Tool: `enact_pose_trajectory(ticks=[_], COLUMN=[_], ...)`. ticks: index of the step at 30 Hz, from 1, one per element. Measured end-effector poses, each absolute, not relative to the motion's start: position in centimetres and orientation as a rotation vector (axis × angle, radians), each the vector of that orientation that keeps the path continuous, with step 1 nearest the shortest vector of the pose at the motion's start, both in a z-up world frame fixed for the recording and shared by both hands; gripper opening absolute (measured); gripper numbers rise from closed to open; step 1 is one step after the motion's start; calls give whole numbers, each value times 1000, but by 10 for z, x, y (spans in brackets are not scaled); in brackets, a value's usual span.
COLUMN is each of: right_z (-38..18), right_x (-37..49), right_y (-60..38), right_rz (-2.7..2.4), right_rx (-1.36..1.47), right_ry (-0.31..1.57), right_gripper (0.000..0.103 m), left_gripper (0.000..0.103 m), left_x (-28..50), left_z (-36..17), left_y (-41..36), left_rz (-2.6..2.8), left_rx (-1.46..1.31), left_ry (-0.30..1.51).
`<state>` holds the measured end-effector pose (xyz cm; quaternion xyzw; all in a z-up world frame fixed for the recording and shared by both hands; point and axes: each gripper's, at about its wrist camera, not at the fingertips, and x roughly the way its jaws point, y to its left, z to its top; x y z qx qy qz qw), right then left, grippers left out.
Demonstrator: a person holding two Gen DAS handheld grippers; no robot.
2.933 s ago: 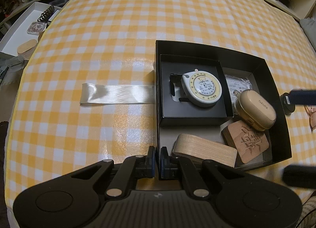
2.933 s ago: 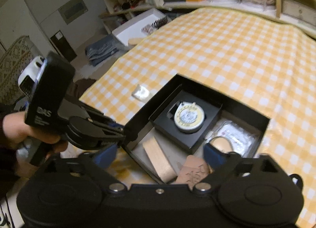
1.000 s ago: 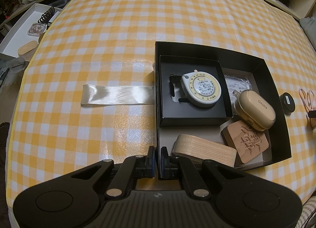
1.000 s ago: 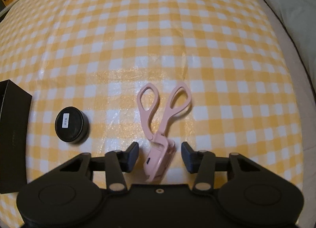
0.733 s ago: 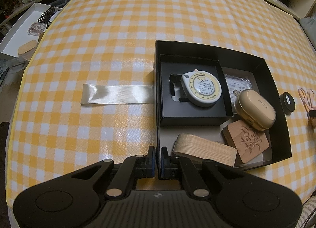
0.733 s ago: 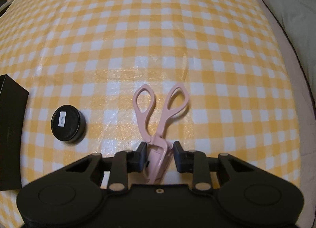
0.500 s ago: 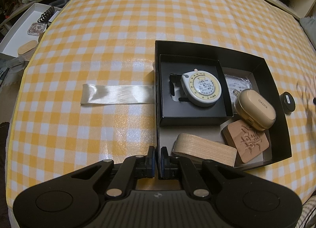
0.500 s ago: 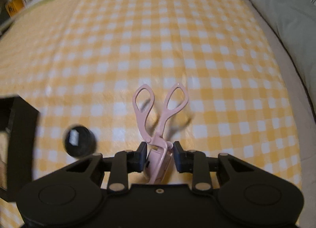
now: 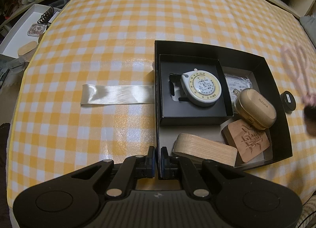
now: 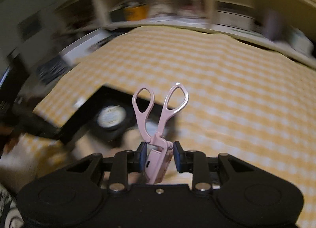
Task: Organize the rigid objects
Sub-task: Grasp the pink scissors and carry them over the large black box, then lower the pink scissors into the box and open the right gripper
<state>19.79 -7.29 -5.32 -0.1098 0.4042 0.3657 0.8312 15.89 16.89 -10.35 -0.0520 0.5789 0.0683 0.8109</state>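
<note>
My right gripper (image 10: 159,157) is shut on a pink scissor-handled eyelash curler (image 10: 158,121) and holds it in the air, loops pointing forward, over the near right side of the black box (image 10: 118,93); that view is blurred. In the left wrist view the curler (image 9: 296,70) is a pink blur right of the box. My left gripper (image 9: 158,159) is shut on the black box's near left wall (image 9: 157,109). The box holds a white tape measure (image 9: 199,88) in an inner black tray, a gold earbud case (image 9: 256,109), a carved wooden coaster (image 9: 246,141) and a wooden oval piece (image 9: 205,151).
A small round black tin (image 9: 288,101) sits on the yellow checked cloth just right of the box. A pale ribbon (image 9: 116,96) runs left from the box. A white tray (image 9: 25,34) with small items lies off the table at far left. Shelves line the back.
My right gripper closed on the pink curler, lifted it off the cloth and swung left toward the black box. My left gripper has stayed shut on the box wall.
</note>
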Motion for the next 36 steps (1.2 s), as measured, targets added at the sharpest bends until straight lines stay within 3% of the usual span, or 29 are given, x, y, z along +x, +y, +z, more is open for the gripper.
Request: enact_pose_trajectory(ticks=[12, 18, 21, 28, 31, 33, 36], right_z=[-69, -84, -88, -87, -85, -81, -74], right_x=[173, 174, 175, 181, 185, 187, 189], right_y=[-9, -5, -6, -16, -17, -19, -23], right_rz=[1038, 1110, 1073, 1039, 1036, 1042, 1052], right_rx=[-518, -578, -566, -508, -464, -416, -364], right_ry=[697, 739, 781, 845, 881, 914, 916], right_gripper=[29, 31, 52, 58, 66, 77, 79], left_gripper=[7, 7, 7, 7, 7, 7, 7], left_x=[159, 160, 160, 161, 161, 161, 161], left_z=[-103, -102, -103, -104, -104, -104, -104], left_y=[168, 170, 169, 170, 170, 169, 170], left_rz=[147, 145, 144, 143, 144, 144, 144], left_rx=[-111, -108, -106, -105, -104, -104, -105], left_ry=[1237, 1239, 1242, 1243, 1243, 1243, 1243])
